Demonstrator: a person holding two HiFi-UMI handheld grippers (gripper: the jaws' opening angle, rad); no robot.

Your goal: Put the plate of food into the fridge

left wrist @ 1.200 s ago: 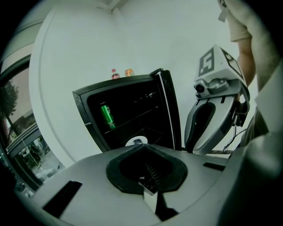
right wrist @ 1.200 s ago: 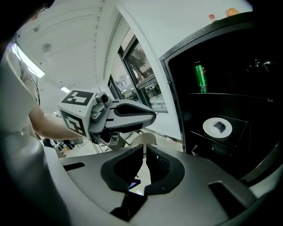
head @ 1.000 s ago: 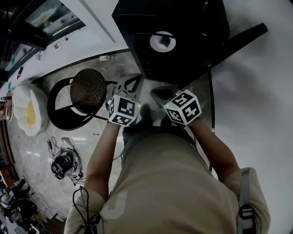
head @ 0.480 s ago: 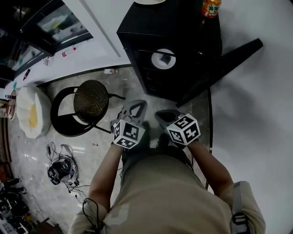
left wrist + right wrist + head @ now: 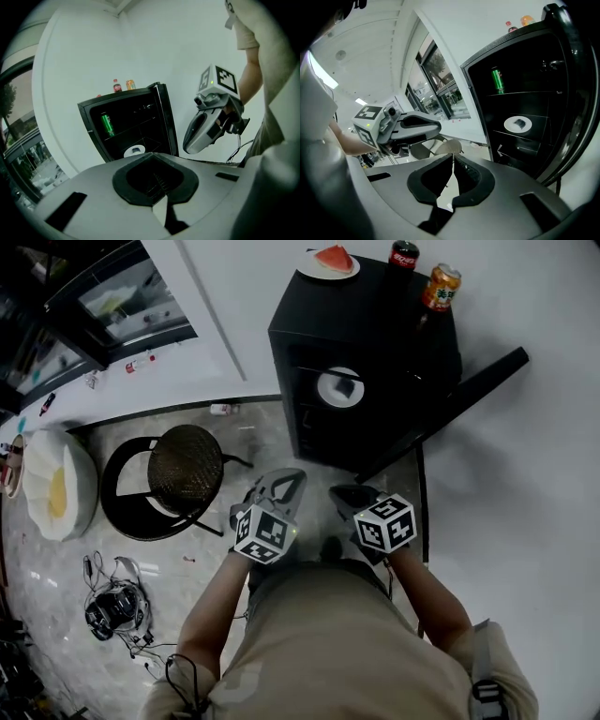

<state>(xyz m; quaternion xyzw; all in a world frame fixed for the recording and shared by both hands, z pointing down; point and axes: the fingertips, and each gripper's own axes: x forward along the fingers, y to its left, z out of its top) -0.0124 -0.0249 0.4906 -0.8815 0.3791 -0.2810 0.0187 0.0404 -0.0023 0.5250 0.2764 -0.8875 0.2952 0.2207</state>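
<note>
Plate (image 5: 337, 387) flat on fridge (image 5: 375, 329) shelf; left claw (image 5: 282, 480), right claw (image 5: 345, 493) pressed together, empty.

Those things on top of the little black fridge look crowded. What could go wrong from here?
The plate with the red slice sits near a bottle and a can on the fridge top; lifting it could topple them. The open door juts out, so an arm could bump it. A second plate already sits on one shelf, so room may be tight.
</note>
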